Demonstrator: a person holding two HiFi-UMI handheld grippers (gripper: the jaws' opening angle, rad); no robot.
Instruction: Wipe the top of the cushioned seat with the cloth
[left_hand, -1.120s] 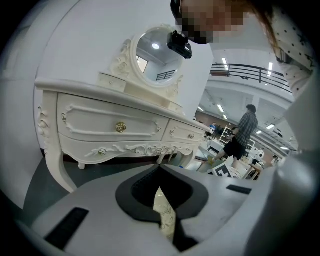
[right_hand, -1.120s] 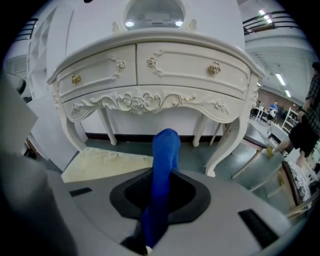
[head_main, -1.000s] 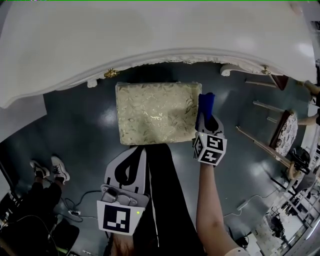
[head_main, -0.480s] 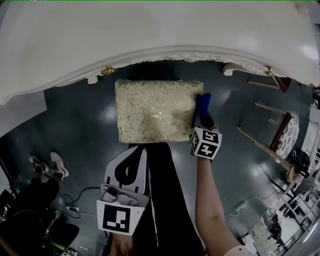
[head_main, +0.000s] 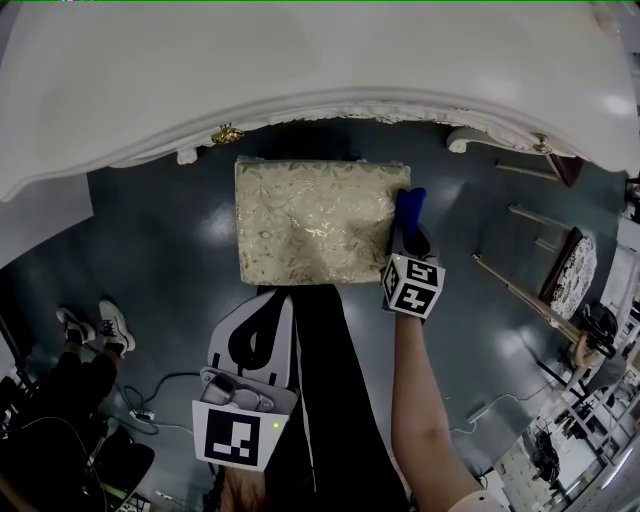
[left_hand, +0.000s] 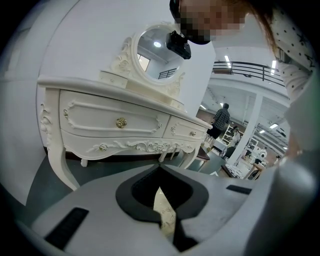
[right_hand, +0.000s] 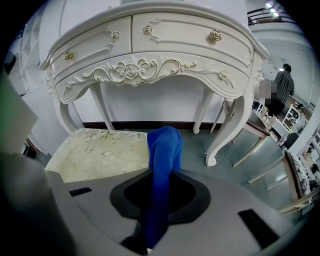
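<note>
Right gripper (head_main: 405, 238) clamps a blue cloth (head_main: 408, 203) at the right edge of the cushioned seat (head_main: 310, 220), by a white dressing table (head_main: 300, 70), prob. ready to wipe; left gripper (head_main: 268, 318), jaws together w/ nothing held, idles nearer the body.

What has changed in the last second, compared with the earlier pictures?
The right tool, shut on the blue cloth, moved slightly left and brought the cloth to the right edge of the cushioned seat. Nothing was taken hold of or let go. The left tool stayed low, shut and empty, and the seat stayed in place.
</note>
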